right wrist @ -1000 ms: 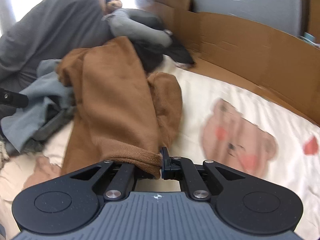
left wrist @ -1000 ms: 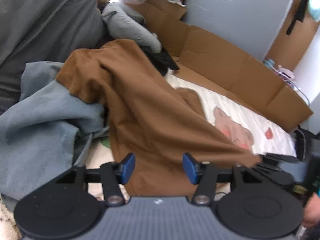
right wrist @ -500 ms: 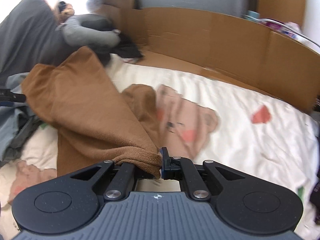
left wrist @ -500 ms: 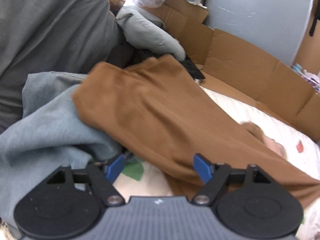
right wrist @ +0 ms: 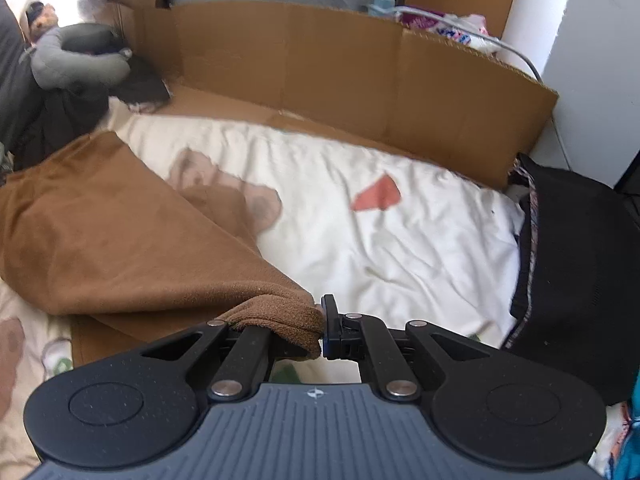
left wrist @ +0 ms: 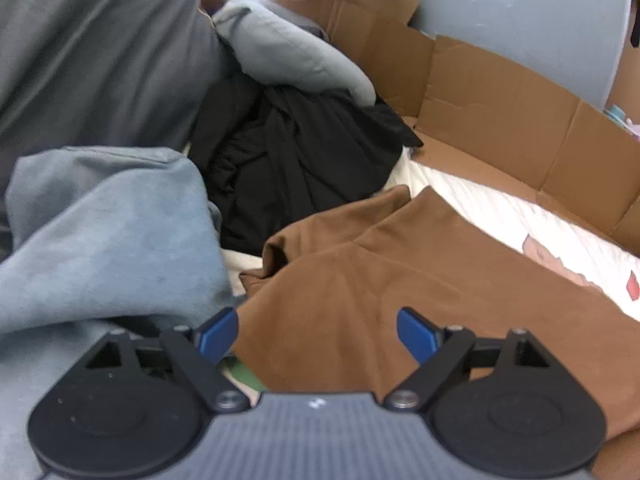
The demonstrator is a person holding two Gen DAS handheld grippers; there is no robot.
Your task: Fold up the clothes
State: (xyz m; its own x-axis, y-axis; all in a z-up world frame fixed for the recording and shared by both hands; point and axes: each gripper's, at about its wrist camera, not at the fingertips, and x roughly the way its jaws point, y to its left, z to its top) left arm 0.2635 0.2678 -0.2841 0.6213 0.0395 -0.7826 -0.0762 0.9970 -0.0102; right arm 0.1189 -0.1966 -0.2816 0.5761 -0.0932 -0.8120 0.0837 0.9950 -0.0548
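A brown garment [left wrist: 400,280] lies stretched across the white printed bedsheet [left wrist: 520,216]. My left gripper [left wrist: 316,334] hovers over its near edge with the jaws opening wide; brown cloth lies below the gap, and the blue pads [left wrist: 416,334] do not press on it. In the right wrist view the same brown garment [right wrist: 100,240] runs from the left to my right gripper [right wrist: 322,328], which is shut on its thick folded hem. The sheet [right wrist: 380,240] beyond lies bare.
A grey-blue garment [left wrist: 104,240] is heaped at the left, a black one [left wrist: 288,160] behind it, with grey pillows [left wrist: 288,52] beyond. Cardboard walls [right wrist: 340,72] border the bed's far side. A black garment pile [right wrist: 580,272] sits at the right.
The right gripper dragged the brown hem to the right, pulling the garment down flat off the pile. The left gripper's jaws widened and it sank toward the garment's near edge.
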